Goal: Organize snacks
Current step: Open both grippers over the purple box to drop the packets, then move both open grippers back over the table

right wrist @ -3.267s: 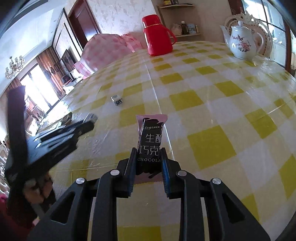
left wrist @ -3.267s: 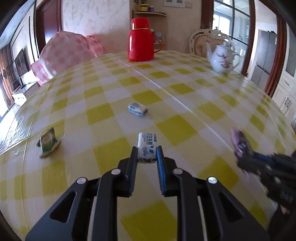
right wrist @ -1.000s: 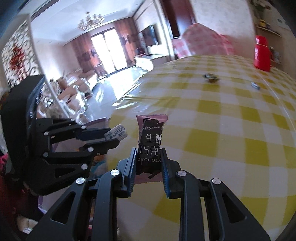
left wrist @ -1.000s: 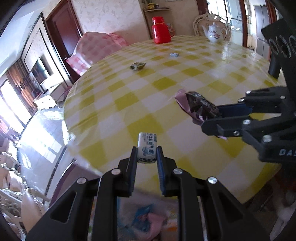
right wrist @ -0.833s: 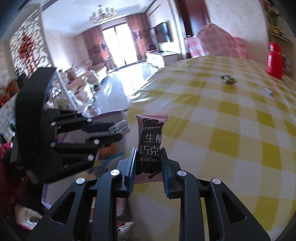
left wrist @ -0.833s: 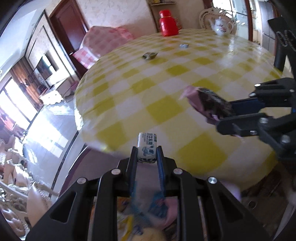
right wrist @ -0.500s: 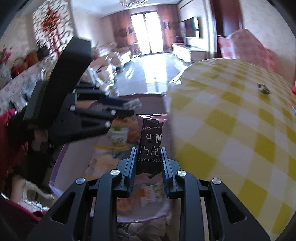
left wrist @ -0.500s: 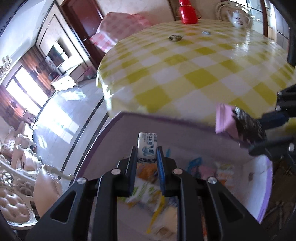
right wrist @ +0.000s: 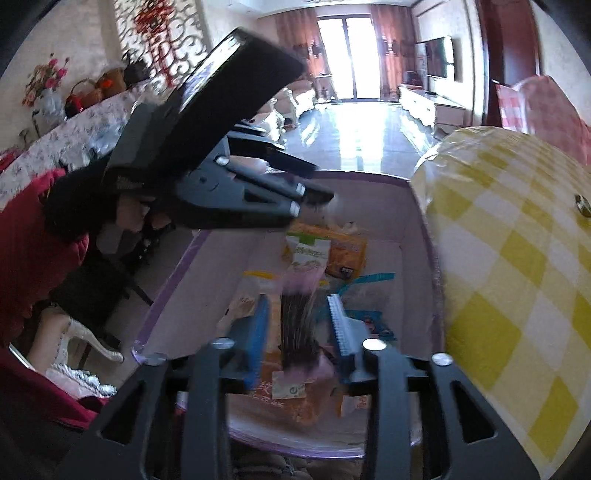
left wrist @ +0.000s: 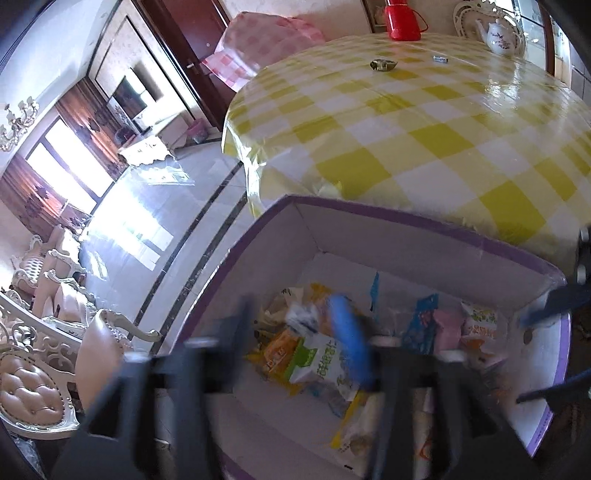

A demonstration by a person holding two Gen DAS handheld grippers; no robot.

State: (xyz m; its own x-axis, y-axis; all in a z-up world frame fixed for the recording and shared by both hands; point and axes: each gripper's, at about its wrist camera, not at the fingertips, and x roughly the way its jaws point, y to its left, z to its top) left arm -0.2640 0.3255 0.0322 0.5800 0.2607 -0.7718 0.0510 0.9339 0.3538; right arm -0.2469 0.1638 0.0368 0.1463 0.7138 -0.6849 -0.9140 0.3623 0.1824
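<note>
Both grippers hang over a purple-rimmed cardboard box of snack packets beside the table; it also shows in the right wrist view. My left gripper is open and motion-blurred, and the small white-and-blue packet is blurred between its fingers, falling free. My right gripper is open; the dark chocolate bar with pink wrapper ends is blurred in the gap, dropping. The left gripper appears in the right wrist view above the box.
A round table with a yellow-checked cloth stands behind the box. On it lie a green packet, a small blue-white packet, a red thermos and a white teapot. Ornate chairs stand left.
Both grippers swung from the table to above the box, then opened. The white-blue packet and the chocolate bar have slipped from the fingers and are falling.
</note>
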